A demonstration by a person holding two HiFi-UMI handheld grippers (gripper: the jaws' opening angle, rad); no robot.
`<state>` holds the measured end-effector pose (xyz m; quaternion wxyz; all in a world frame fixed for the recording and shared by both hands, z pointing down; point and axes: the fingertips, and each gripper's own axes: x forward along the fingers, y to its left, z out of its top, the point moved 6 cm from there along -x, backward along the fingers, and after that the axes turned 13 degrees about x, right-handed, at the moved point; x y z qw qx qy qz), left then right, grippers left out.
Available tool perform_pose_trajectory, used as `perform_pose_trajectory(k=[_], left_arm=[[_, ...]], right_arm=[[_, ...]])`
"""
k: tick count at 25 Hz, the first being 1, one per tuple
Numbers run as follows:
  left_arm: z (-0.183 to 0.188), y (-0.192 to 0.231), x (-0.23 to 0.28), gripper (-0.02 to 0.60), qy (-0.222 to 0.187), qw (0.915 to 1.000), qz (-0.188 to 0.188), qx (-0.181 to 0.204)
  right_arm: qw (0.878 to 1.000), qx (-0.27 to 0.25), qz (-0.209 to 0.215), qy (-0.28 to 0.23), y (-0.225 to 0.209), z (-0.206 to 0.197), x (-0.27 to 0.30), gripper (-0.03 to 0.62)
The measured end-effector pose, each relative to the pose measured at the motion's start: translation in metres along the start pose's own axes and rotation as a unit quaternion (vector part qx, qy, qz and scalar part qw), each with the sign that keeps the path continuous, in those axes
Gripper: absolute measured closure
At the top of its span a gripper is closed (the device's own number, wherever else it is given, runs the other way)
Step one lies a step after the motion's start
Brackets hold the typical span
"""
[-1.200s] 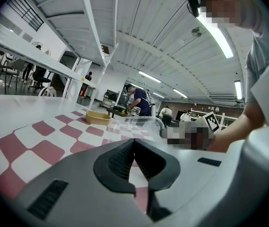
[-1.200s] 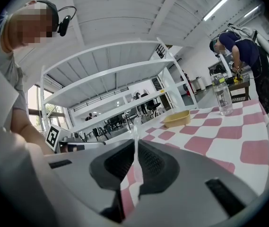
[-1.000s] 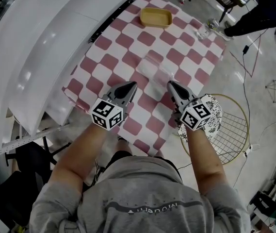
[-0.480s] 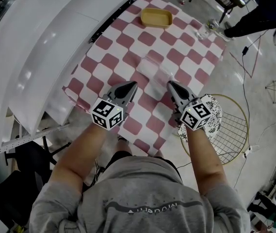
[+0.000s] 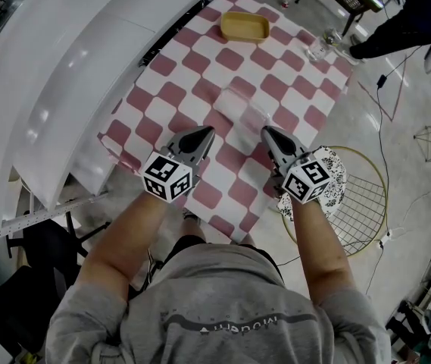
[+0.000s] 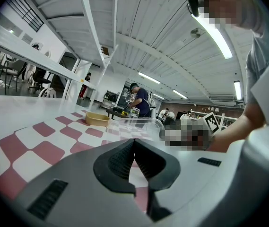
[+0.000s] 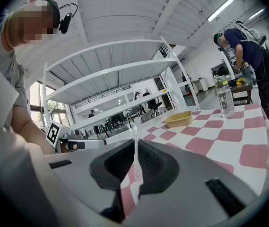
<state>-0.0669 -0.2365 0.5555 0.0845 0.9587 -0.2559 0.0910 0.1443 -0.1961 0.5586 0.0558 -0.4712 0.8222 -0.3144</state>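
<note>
Hall with white shelving (image 5: pixel 71 67) along the left of the head view; table under a pink-and-white checked cloth (image 5: pixel 200 74) at centre.

Item 1. Clear container (image 5: pixel 239 112), mid-cloth, between the two gripper tips and slightly beyond them.

Item 2. Left gripper (image 5: pixel 207 132), lower centre-left. Its jaws met at the tip with nothing between them in its own view (image 6: pixel 134 141). The container stood just ahead, apart from it.

Item 3. Right gripper (image 5: pixel 265 130), lower centre-right. Its jaws were drawn together (image 7: pixel 135 145), and a thin clear edge rose from between them (judged to be a wall of the container, seen edge-on).

Item 4. Tan tray (image 5: pixel 245 26), top centre. A bottle (image 7: pixel 225 98) stood at the far right corner. A bystander (image 5: pixel 404 21) was at the upper right. All were well apart from the grippers.

Risks, as judgement:
- The pinch sat on one thin wall only, so a pull could slip it free.
- It could also tip or skid the light container, since the left gripper gave no support.
- The jaws lay low and could drag the cloth.

Change from earlier frames:
- Both grippers and the container lay almost as before.
- The right gripper's marker cube had shifted a touch.
- The bystander stood differently in both gripper views.
</note>
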Motion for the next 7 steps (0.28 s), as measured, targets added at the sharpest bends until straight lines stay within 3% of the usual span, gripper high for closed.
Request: perform_pose_trajectory(k=[7], left_arm=[[0.0027,-0.002,-0.0021,0.569,-0.003,1.0,0.0,0.002]], right_arm=[[1.0,-0.004,0.002,0.001,0.0026,-0.0002,-0.0023,0.557]])
